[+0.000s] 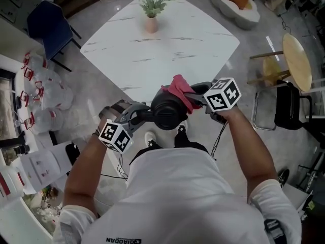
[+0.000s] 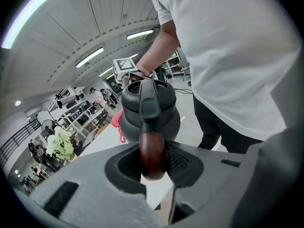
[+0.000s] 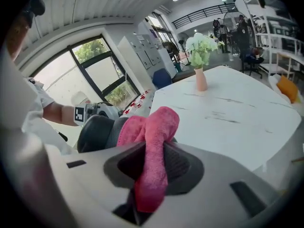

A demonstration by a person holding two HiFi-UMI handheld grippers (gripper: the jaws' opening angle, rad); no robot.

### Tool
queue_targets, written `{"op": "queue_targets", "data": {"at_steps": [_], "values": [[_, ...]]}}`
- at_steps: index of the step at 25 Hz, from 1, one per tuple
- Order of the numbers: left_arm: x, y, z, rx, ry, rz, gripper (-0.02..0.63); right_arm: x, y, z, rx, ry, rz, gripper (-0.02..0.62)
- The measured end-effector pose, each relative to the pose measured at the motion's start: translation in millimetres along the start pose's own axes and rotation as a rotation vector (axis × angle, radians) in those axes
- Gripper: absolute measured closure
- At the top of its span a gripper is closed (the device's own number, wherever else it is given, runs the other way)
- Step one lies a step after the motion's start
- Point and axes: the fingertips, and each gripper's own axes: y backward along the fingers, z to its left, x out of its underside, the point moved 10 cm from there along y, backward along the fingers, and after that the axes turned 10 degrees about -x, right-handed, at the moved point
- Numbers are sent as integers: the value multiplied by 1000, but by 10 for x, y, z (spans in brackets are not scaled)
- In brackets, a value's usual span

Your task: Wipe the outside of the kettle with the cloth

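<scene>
Left gripper view: left gripper point(image 2: 153, 169) clenched on brown wooden handle point(image 2: 152, 148) of dark grey kettle point(image 2: 149, 109) | right gripper point(image 3: 152, 170) grasps pink cloth point(image 3: 154, 137)

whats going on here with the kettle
A person works two hand-held grippers. The left gripper is clamped on the wooden handle of a dark kettle, held near the edge of the white table. The right gripper pinches a pink cloth that lies against the kettle's upper side; wiping looks under way.
</scene>
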Motion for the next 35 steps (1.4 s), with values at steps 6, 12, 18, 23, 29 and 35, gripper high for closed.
{"op": "queue_targets", "data": {"at_steps": [6, 12, 18, 23, 29, 35], "values": [[-28, -25, 41, 9, -13, 14, 509, 32, -137, -291, 27, -10, 30, 494], [-98, -51, 64, 16, -18, 31, 509, 47, -284, -578, 54, -17, 78, 495], [-168, -83, 87, 20, -24, 44, 508, 128, -415, -857, 81, -48, 92, 495], [-188, -84, 88, 20, -15, 57, 508, 177, -529, -1026, 92, -58, 98, 495], [-205, -117, 101, 28, -59, 58, 509, 237, -570, -1149, 163, -45, 165, 494], [-211, -119, 115, 44, -77, 60, 508, 84, -375, -1033, 202, 21, 142, 494]]}}
